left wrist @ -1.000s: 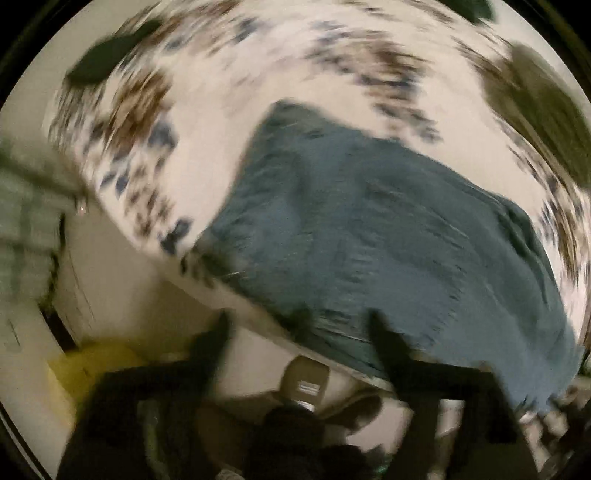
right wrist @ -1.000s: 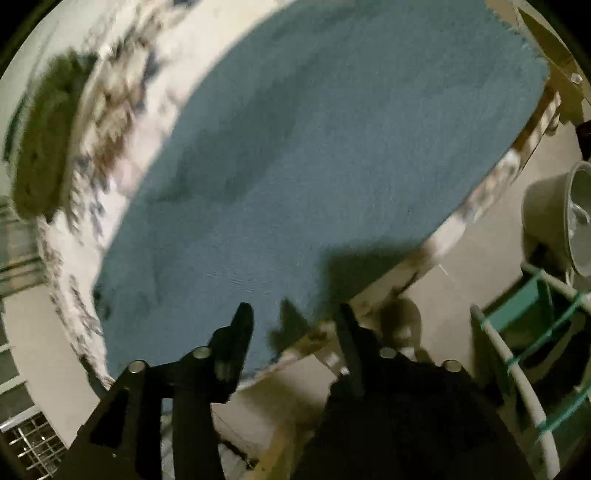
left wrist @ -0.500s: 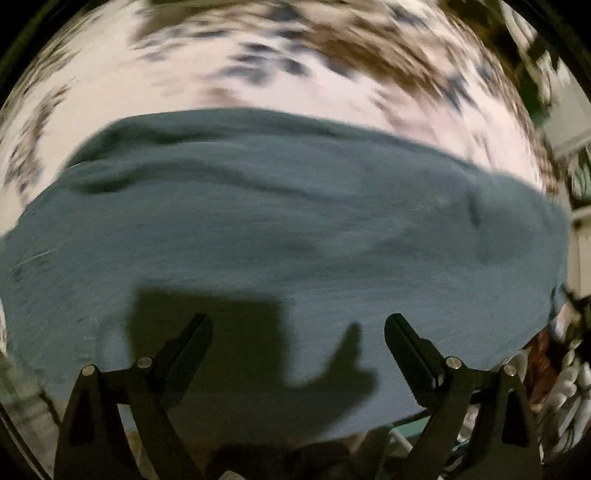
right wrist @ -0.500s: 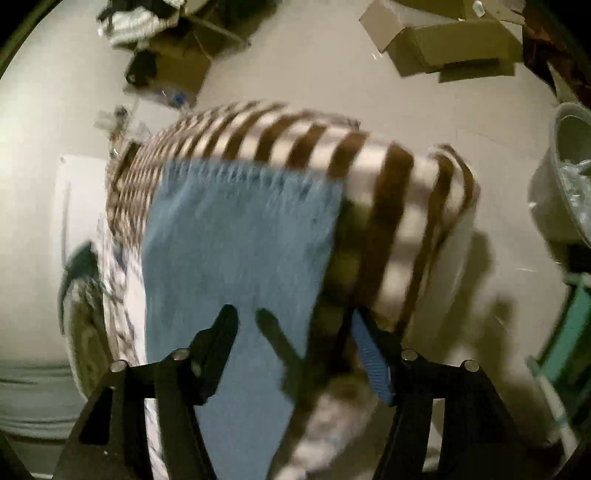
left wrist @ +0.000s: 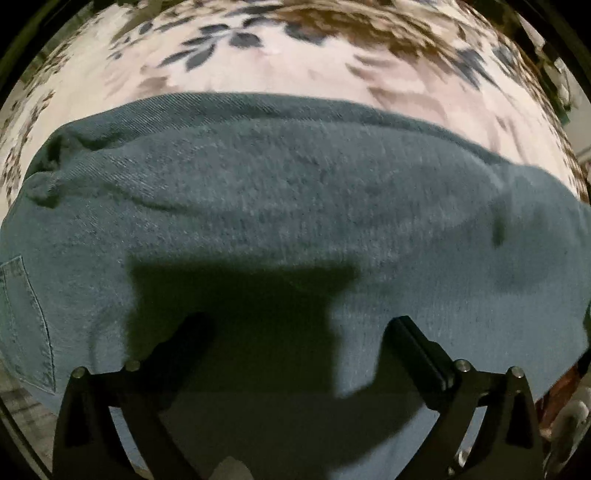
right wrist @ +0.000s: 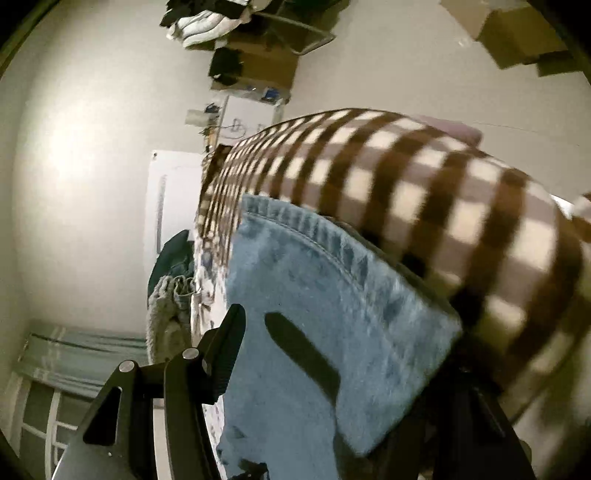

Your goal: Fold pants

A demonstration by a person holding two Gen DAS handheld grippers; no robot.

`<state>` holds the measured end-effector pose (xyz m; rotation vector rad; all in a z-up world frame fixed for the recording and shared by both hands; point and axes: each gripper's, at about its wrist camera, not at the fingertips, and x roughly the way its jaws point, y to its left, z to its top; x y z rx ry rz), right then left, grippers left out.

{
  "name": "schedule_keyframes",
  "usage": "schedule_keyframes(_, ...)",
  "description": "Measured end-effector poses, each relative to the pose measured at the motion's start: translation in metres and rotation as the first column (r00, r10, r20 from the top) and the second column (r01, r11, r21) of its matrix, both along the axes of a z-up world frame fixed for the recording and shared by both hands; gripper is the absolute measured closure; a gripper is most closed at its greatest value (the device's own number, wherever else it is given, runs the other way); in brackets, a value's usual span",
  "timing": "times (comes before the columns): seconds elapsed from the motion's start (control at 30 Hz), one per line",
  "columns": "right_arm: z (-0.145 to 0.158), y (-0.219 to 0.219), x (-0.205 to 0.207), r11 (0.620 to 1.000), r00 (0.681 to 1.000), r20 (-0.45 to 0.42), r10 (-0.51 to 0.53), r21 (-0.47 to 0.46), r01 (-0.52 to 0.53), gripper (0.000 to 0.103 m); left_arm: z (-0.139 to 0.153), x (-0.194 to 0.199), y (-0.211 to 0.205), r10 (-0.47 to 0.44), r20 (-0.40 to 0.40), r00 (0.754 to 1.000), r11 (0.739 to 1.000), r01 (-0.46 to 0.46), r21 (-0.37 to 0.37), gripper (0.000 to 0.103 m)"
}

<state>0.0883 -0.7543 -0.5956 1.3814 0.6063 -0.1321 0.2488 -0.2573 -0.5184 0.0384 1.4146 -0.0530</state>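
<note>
The blue denim pants (left wrist: 295, 206) lie spread across a floral sheet (left wrist: 266, 62). A back pocket (left wrist: 26, 321) shows at the left edge. My left gripper (left wrist: 295, 332) is open and empty, just above the cloth, casting a shadow on it. In the right wrist view the hem end of a pant leg (right wrist: 325, 317) lies between the fingers of my right gripper (right wrist: 343, 354). Its jaws stand apart. The left finger (right wrist: 225, 347) shows; the right finger is hidden behind the denim.
A brown and cream checked blanket (right wrist: 424, 192) lies under and beyond the pant leg. A dark garment and a grey knit (right wrist: 166, 295) hang at the bed's far side. Cardboard boxes (right wrist: 517, 33) and clutter (right wrist: 251, 66) sit on the floor.
My left gripper has dropped closer to the pants. My right gripper has swung from over the pants to the leg hem, which now lies between its fingers.
</note>
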Motion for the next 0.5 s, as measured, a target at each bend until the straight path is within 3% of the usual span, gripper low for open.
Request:
schedule_keyframes(0.07, 0.0, 0.002, 0.011, 1.0, 1.0, -0.021, 0.009, -0.02, -0.009, 0.064, 0.0, 0.001, 0.002, 0.009, 0.029, 1.0, 1.0, -0.009, 0.005, 0.0)
schedule_keyframes(0.1, 0.001, 0.006, 0.016, 1.0, 0.999, -0.04, 0.014, -0.025, -0.015, 0.087, 0.001, 0.002, -0.007, 0.007, 0.031, 0.999, 1.0, -0.007, 0.009, 0.0)
schedule_keyframes(0.13, 0.005, 0.008, 0.019, 0.999, 0.999, -0.05, 0.006, -0.035, -0.008, 0.095, 0.001, 0.004, -0.006, 0.004, 0.024, 1.0, 1.0, -0.004, 0.012, 0.0)
schedule_keyframes(0.27, 0.048, 0.024, 0.03, 0.996, 1.0, -0.025, 0.003, -0.093, -0.006, 0.096, 0.013, 0.011, -0.009, 0.02, -0.011, 1.0, 1.0, -0.02, -0.011, 0.0)
schedule_keyframes(0.5, 0.151, 0.103, 0.069, 0.959, 0.984, 0.015, 0.18, -0.225, -0.172, 0.096, 0.079, 0.025, 0.029, 0.09, 0.05, 0.995, 0.991, -0.084, -0.102, 0.0)
